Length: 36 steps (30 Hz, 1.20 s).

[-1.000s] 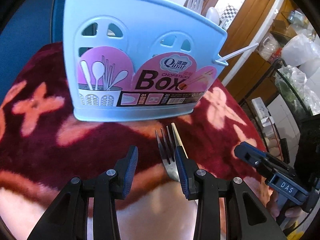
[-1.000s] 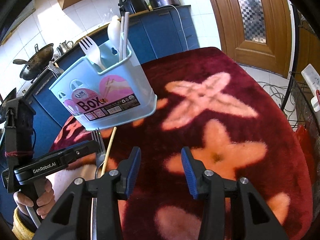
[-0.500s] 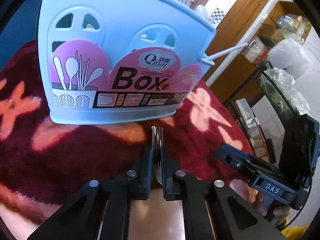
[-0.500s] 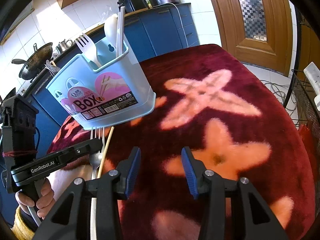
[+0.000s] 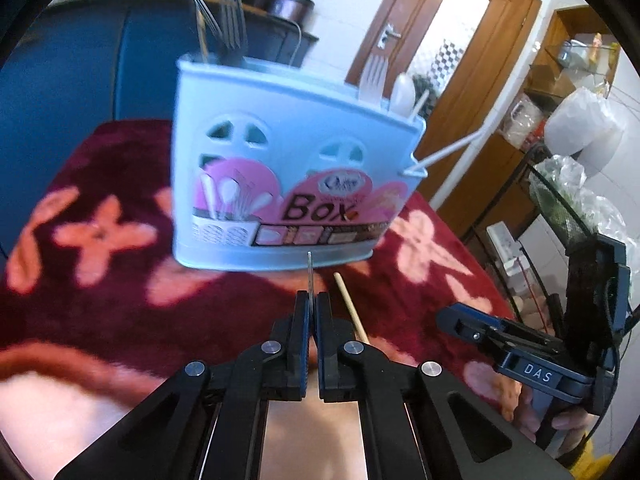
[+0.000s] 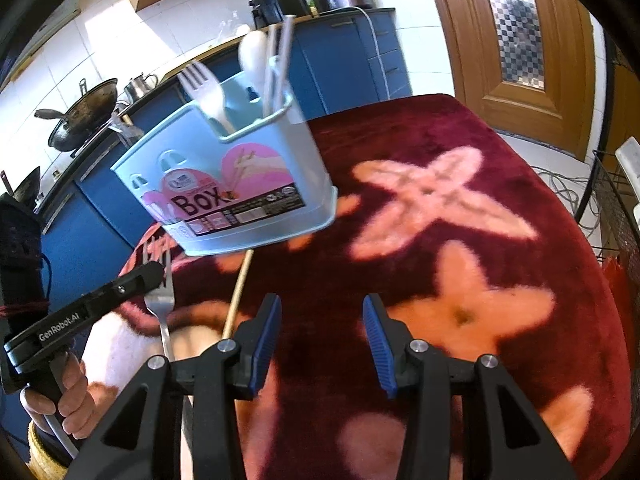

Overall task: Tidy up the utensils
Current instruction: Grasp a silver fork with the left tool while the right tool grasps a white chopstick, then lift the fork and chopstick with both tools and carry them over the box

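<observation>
Steel tines are showing where the fork (image 6: 160,280) is riding clear of the cloth, pinched edge-on by the left gripper (image 5: 311,304), whose jaws are pressing together on it just in front of the pale blue utensil box (image 5: 288,184). That box is already holding metal forks, a white fork and a spoon. One wooden chopstick (image 6: 239,292) is lying on the red flowered cloth (image 6: 460,248), seemingly the last item waiting. The right gripper (image 6: 320,344) is hovering spread and empty.
</observation>
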Available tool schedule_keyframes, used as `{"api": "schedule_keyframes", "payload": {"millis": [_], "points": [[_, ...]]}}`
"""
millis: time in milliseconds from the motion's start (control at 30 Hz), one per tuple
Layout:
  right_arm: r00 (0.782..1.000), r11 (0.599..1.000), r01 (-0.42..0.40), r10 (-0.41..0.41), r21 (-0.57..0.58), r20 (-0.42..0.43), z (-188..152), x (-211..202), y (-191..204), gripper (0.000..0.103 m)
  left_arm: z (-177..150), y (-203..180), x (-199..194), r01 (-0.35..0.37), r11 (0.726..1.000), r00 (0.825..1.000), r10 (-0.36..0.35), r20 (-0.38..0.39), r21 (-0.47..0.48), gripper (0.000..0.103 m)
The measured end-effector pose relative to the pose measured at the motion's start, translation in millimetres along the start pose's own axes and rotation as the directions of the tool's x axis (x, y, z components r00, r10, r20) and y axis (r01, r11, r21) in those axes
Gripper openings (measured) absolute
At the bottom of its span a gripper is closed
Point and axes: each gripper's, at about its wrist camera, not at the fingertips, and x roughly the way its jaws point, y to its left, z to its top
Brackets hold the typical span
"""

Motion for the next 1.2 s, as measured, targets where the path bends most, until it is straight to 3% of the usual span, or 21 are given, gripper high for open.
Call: {"api": "schedule_keyframes", "payload": {"millis": [233,700,933,1100,1200], "points": [[1.0,0.997,-0.016,0.014,-0.078,-0.023,0,6,29,0.046,3,9,-31,-0.091,0.996,0.994,0.091,0.067,0.005,0.002],[0.984,0.983,-0.099,0.074,-0.152,-0.164,4,45,70,0.045,2,39,-73,-0.146,0.988,0.979,0.152,0.137,-0.059,0.001],[0.981,0.983,-0.065,0.031,-0.173,-0.191,11,67,74,0.03,1,41,-78,-0.148,0.987,0.975,0.156,0.156,-0.063,0.001],[0.98,0.99,-0.048,0.02,-0.133,-0.2,17,75,67,0.01,1,40,-79,-0.152,0.987,0.974,0.16,0.16,-0.061,0.001],[0.982,0.993,-0.057,0.037,-0.104,-0.186,18,70,64,0.006,2,37,-80,-0.156,0.986,0.973,0.163,0.166,-0.055,0.001]]}}
